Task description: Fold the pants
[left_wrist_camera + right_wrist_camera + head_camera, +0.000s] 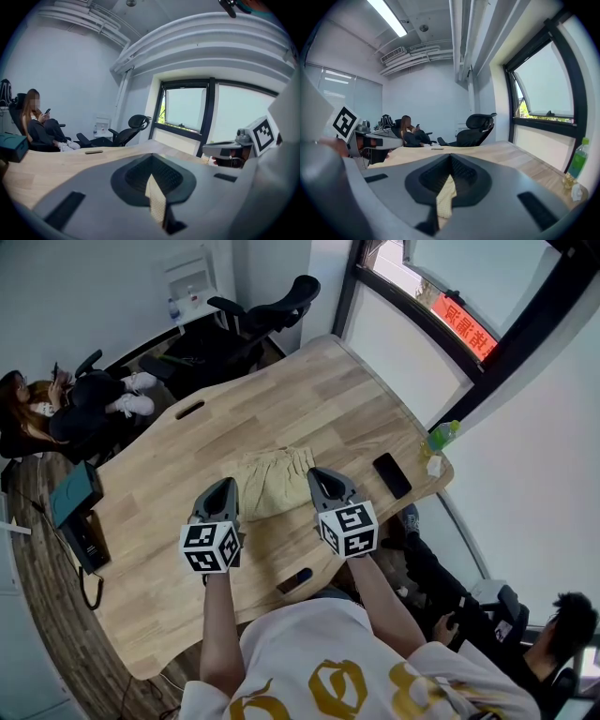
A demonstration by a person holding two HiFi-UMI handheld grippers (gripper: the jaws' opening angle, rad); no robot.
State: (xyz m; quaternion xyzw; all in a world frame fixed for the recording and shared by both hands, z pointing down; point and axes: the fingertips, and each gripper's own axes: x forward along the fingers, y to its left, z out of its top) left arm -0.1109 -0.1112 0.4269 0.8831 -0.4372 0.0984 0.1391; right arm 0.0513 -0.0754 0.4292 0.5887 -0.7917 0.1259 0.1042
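Beige pants [272,482] sit bunched mid wooden table [319,395], 12 o'clock from the person. Left gripper [228,484] is pinched tight on the fabric's 9 o'clock edge, and right gripper [315,474] is clamped on the 3 o'clock edge.

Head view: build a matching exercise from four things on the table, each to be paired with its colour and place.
Things:
1 pants
2 phone
3 bottle
4 box

Descriptions:
A green, at the right corner of the table
B beige, pinched by the left gripper and the right gripper
C teal, at the table's left edge
D black, lying flat to the right of the pants

Pairs: 1-B, 2-D, 3-A, 4-C
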